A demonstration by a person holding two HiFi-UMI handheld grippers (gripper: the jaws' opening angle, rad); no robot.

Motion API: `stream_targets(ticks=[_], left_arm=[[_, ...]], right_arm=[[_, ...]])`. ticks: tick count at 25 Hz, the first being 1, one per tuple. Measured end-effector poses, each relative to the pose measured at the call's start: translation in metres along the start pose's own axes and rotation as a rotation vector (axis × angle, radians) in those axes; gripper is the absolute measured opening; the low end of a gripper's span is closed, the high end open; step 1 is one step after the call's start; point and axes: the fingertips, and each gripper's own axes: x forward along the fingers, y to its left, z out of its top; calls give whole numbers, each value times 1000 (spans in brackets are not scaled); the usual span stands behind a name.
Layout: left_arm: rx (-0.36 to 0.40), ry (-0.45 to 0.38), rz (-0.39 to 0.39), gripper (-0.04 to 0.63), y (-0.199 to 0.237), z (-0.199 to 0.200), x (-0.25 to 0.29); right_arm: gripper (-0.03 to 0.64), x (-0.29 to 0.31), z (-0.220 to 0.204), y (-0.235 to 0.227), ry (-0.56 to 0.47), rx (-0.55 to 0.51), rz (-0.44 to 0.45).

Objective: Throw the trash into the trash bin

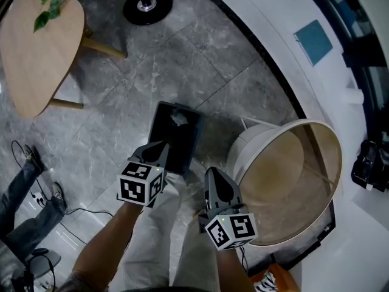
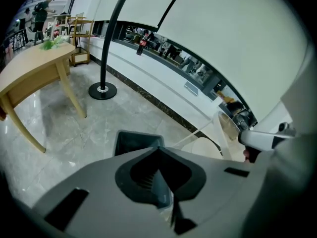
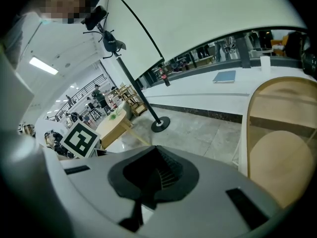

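Note:
A dark rectangular trash bin (image 1: 157,128) stands on the grey marble floor, and a crumpled white piece of trash (image 1: 179,119) lies inside it near the far end. My left gripper (image 1: 156,151) hangs over the bin's near edge, pointing steeply down, with its jaws shut and nothing clearly between them. In the left gripper view the bin's rim (image 2: 130,139) shows just beyond the left gripper (image 2: 159,149). My right gripper (image 1: 217,186) is to the right of the bin, apart from it, and is shut and empty; the right gripper view shows the right gripper (image 3: 157,150) closed.
A round wood-backed tub chair (image 1: 292,181) stands close on the right. At upper left are a wooden table (image 1: 36,47) and a black lamp base (image 1: 147,5). Cables and a power strip (image 1: 36,196) lie at far left. A curved white counter (image 1: 340,102) runs along the right.

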Motion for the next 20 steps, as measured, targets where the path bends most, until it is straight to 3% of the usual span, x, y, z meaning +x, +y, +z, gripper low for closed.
stream_targets(ticks=[7,20], left_arm=[[56,-8,-11,18,-36,14,-28],[163,-87,-144,18,-176,91,-142]], right_arm=[[16,-33,22,4,-21,-1,-2],[17,-144,113,25,-125,45,32]])
